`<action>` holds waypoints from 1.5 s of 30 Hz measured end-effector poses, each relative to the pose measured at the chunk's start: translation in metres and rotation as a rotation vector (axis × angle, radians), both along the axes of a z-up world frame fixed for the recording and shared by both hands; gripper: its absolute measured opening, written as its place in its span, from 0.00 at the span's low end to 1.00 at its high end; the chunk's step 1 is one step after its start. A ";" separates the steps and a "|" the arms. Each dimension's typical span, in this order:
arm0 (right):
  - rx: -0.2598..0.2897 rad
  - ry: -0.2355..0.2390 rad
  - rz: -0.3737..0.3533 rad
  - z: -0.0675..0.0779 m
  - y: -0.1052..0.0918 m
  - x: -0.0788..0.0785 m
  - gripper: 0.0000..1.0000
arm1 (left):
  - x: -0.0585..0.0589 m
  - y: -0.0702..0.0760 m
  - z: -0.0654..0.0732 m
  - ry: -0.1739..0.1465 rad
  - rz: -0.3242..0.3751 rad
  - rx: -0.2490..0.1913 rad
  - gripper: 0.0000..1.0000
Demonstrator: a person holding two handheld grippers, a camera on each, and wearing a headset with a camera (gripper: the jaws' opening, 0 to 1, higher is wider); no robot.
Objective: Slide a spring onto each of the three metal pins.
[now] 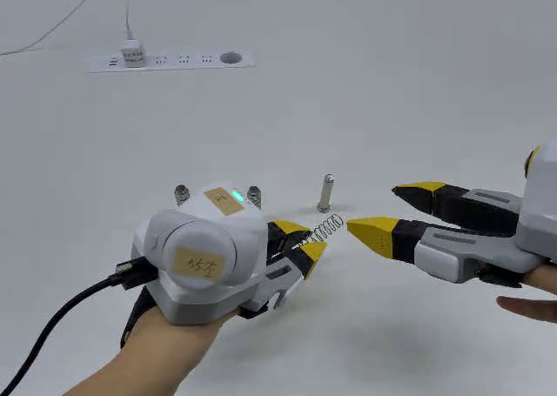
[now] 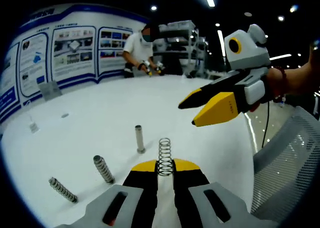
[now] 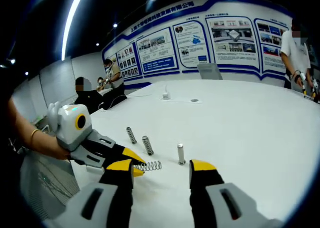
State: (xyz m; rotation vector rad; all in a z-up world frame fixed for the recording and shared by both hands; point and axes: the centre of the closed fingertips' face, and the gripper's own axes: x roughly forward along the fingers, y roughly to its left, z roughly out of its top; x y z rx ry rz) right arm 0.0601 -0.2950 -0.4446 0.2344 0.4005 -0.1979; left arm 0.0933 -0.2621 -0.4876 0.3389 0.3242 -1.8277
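Over the white table (image 1: 392,83) | left gripper (image 1: 312,238): clamped on one end of spring (image 1: 329,228) | right gripper (image 1: 372,207): jaws wide apart, near spring's free end | bare pin (image 1: 326,192): upright, just behind | other two pins (image 1: 254,190): springs (image 2: 103,168) on

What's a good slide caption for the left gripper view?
Left gripper holds a spring before the bare pin; two other pins already carry springs, and the open right gripper hovers alongside.

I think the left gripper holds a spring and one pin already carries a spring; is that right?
Not quite: two pins already carry springs, the middle pin and the end pin, as the left gripper view shows. Only the third pin is bare. The left gripper does hold a spring.
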 end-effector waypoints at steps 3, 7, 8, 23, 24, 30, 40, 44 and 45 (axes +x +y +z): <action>0.025 -0.005 0.010 0.000 0.005 0.006 0.44 | 0.002 0.004 0.007 0.023 0.016 -0.019 0.10; 0.039 -0.015 0.033 0.002 0.012 0.014 0.40 | 0.004 0.010 0.013 0.045 0.035 -0.035 0.10; 0.046 -0.014 0.040 0.001 0.014 0.016 0.39 | 0.005 0.011 0.015 0.053 0.041 -0.039 0.10; 0.188 -0.091 0.057 0.010 0.030 0.036 0.31 | 0.011 0.024 0.041 0.117 0.082 -0.126 0.10; 0.197 -0.095 0.057 0.010 0.031 0.037 0.31 | 0.012 0.024 0.042 0.118 0.082 -0.129 0.10; 0.272 -0.114 0.071 0.013 0.037 0.043 0.26 | 0.014 0.026 0.044 0.128 0.088 -0.146 0.10; 0.388 -0.145 0.078 0.016 0.046 0.049 0.19 | 0.010 0.028 0.054 0.138 0.059 -0.182 0.10; 0.486 -0.180 0.063 0.019 0.046 0.049 0.17 | 0.010 0.029 0.057 0.143 0.054 -0.190 0.10; 0.507 -0.188 0.057 0.019 0.045 0.049 0.17 | 0.010 0.029 0.057 0.143 0.051 -0.191 0.10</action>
